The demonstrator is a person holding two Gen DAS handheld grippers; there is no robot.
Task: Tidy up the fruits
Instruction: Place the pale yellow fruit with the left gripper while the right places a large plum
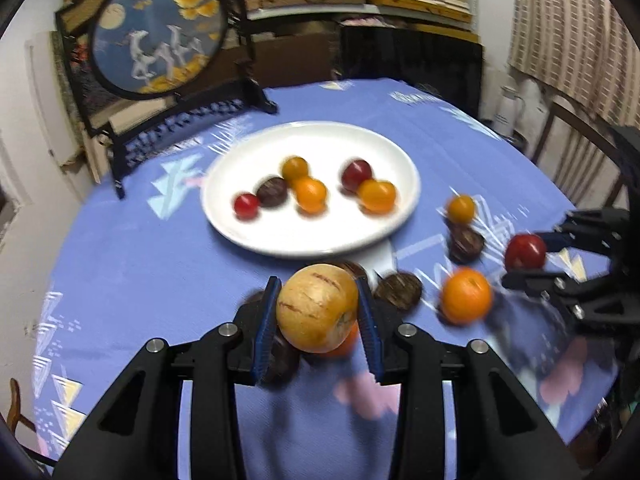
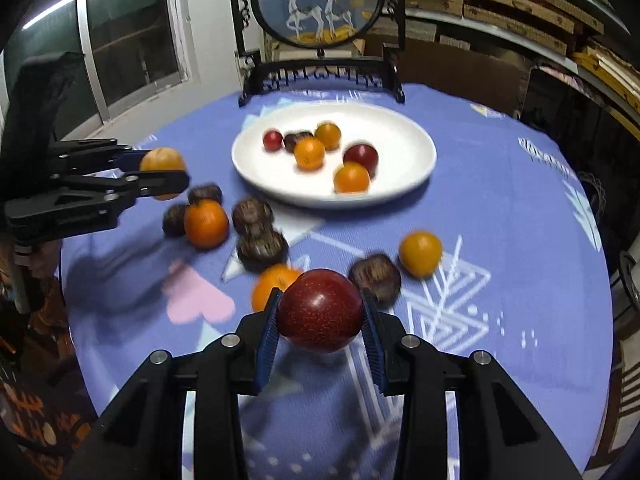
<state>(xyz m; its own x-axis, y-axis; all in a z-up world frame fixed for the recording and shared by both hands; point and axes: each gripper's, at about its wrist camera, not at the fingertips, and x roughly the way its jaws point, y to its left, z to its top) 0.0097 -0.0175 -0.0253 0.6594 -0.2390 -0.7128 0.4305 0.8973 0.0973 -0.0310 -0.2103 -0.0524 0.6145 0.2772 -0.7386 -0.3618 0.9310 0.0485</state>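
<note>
A tan pear-like fruit [image 1: 318,308] sits clamped in the left gripper [image 1: 318,312]; a dark red plum [image 2: 320,310] in the right gripper [image 2: 320,316]; six small fruits lie on the white plate [image 1: 256,236]; oranges & dark brown fruits scattered on the surface nearby.

Dim indoor light with heavy fisheye bending and dark vignetted corners; the glossy round white plate [image 1: 240,220] glares brightly, motion blur smears the patterned blue tablecloth [image 2: 500,216], gripper shadows fall soft
</note>
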